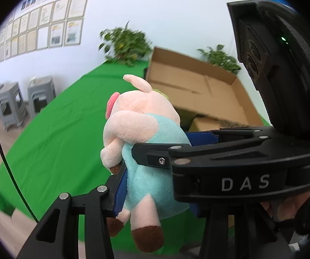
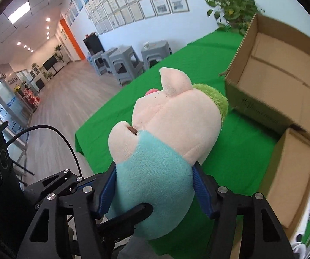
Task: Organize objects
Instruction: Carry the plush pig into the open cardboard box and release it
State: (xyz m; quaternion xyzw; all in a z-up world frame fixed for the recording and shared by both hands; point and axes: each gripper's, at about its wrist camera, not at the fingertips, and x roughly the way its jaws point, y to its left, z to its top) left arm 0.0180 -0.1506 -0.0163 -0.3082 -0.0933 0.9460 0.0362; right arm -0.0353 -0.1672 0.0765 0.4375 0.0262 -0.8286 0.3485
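The pig (image 1: pixel 142 151) is a plush toy, so it should be light, soft and squashy: it will give under the pads, and a grip on a thin limb or ear would likely let it swing or slip, so the padded middle of the body is the sensible place to hold it. That is where both tools have it now. The left gripper (image 1: pixel 155 172) has its blue pads either side of the teal torso and looks clamped on it, and the right gripper (image 2: pixel 155 185) has its pads (image 2: pixel 202 192) pressed into the same teal belly from its own angle, so the toy is pinched between two grips at once; how firmly the right one bites is hard to judge, since the plush bulges around the pads. The toy hangs in the air above the green cloth (image 1: pixel 57 129), not resting on it, near an open cardboard box (image 2: pixel 284 75) with a smaller carton (image 2: pixel 291 172) just beside it. It has a pale pink head and arms, a darker pink snout, one ear standing up, a tuft of green at the back of the head, a teal body, and pink legs ending in brown hooves. Its seams look intact.
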